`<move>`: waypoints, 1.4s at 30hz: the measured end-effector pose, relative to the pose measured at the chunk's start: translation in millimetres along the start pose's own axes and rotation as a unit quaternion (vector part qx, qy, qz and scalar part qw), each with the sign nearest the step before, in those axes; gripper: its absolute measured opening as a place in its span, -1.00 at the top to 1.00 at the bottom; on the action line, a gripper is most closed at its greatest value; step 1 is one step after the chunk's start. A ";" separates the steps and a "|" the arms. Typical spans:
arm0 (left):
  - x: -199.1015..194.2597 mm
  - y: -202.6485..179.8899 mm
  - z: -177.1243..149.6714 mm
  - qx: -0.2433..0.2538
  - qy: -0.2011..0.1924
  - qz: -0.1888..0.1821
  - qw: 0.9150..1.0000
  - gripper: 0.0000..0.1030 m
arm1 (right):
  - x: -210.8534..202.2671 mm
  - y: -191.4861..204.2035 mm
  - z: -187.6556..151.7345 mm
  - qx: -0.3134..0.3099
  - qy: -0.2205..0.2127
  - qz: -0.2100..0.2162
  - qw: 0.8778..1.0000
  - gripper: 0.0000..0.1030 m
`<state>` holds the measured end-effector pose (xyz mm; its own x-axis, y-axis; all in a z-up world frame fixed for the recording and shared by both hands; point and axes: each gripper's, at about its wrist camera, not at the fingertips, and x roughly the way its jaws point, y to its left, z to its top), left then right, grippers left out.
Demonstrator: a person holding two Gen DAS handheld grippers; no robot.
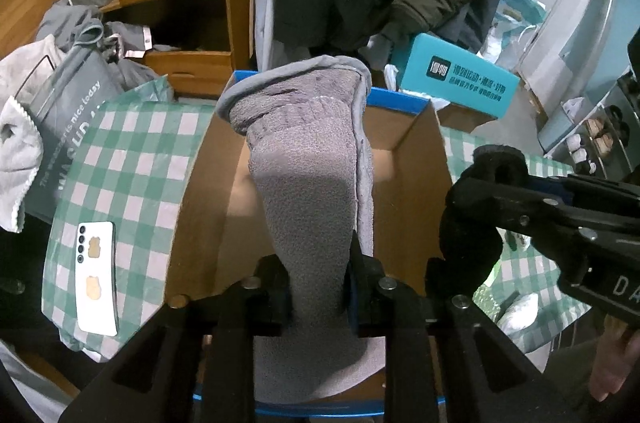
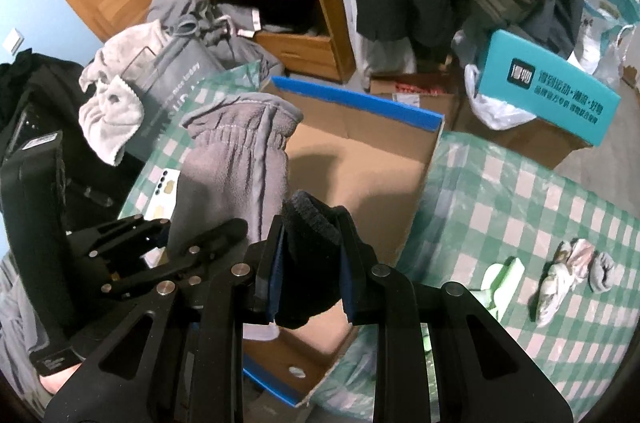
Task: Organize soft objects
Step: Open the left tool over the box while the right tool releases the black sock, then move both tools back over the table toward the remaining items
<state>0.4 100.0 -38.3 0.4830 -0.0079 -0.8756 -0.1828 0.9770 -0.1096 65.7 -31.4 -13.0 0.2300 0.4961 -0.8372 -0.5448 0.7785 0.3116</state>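
Grey glove (image 1: 304, 183) hangs over the box (image 1: 404, 139) at 12 o'clock, clamped in the left gripper (image 1: 318, 287). Right gripper (image 2: 310, 279) is clamped on a black glove (image 2: 310, 255). Both look light, limp and fleecy; best pinched mid-body through bunched fabric.

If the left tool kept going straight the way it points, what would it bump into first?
Probably the floor of the open cardboard box. The left tool points down into it, holding a grey glove; depth is unclear.
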 end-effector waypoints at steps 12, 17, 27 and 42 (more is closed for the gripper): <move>-3.3 9.7 3.4 -0.011 -0.015 0.026 0.999 -0.04 | 10.2 -10.7 0.2 0.019 0.010 -0.025 0.999 0.02; -6.0 5.8 3.7 -0.005 -0.018 0.023 1.000 -0.10 | 7.5 -19.5 -2.4 0.028 0.009 -0.035 0.999 -0.15; -4.9 -8.1 3.8 0.006 -0.015 0.021 1.000 -0.22 | -1.6 -33.5 -12.4 0.032 0.009 -0.054 0.998 -0.32; 1.8 -46.7 2.0 0.034 0.001 0.004 0.999 -0.34 | -20.4 -68.7 -38.2 0.041 0.009 -0.087 0.995 -0.39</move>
<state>11.5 54.8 -33.8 0.4792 0.0002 -0.8777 -0.1286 0.9892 -0.0700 67.7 -109.7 -34.5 0.3005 0.3456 -0.8890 -0.4309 0.8807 0.1967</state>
